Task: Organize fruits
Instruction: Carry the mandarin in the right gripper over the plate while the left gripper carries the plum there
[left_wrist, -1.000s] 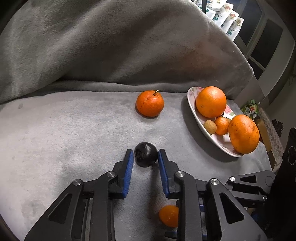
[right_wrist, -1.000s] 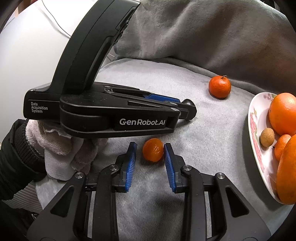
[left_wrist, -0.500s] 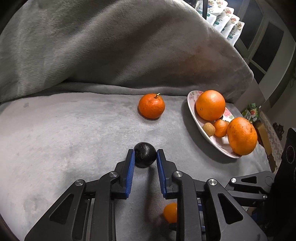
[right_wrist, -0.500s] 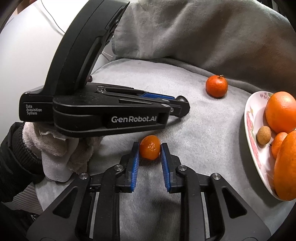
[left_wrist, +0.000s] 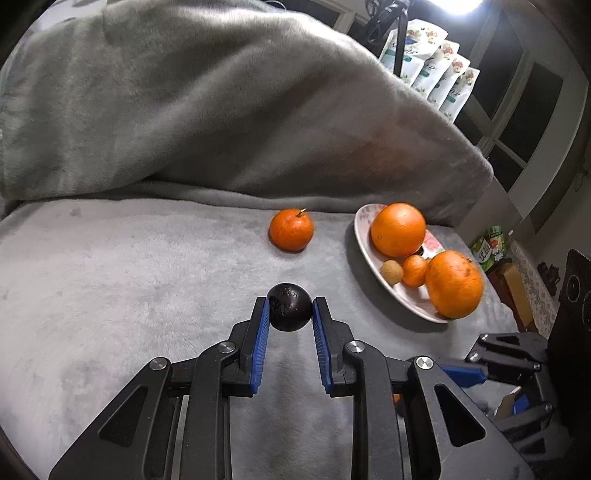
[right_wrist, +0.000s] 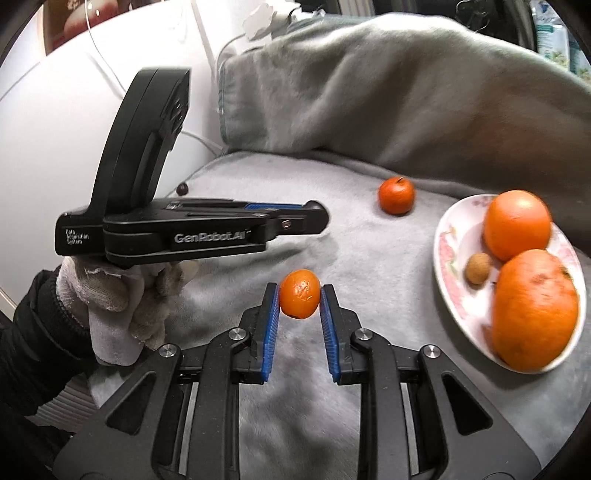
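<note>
Plate kumquat shows only from left wrist.

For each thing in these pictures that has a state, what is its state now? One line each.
Left tongs: shut on the dark fruit.
Dark fruit: gripped between the left pads.
Right tongs: shut on the small orange.
Small orange: gripped between the right pads.
Stemmed orange: loose on the blanket, beside the plate.
Plate: on the blanket, holding two large oranges, one small orange and a brown fruit.
Blanket: spread under everything.
</note>
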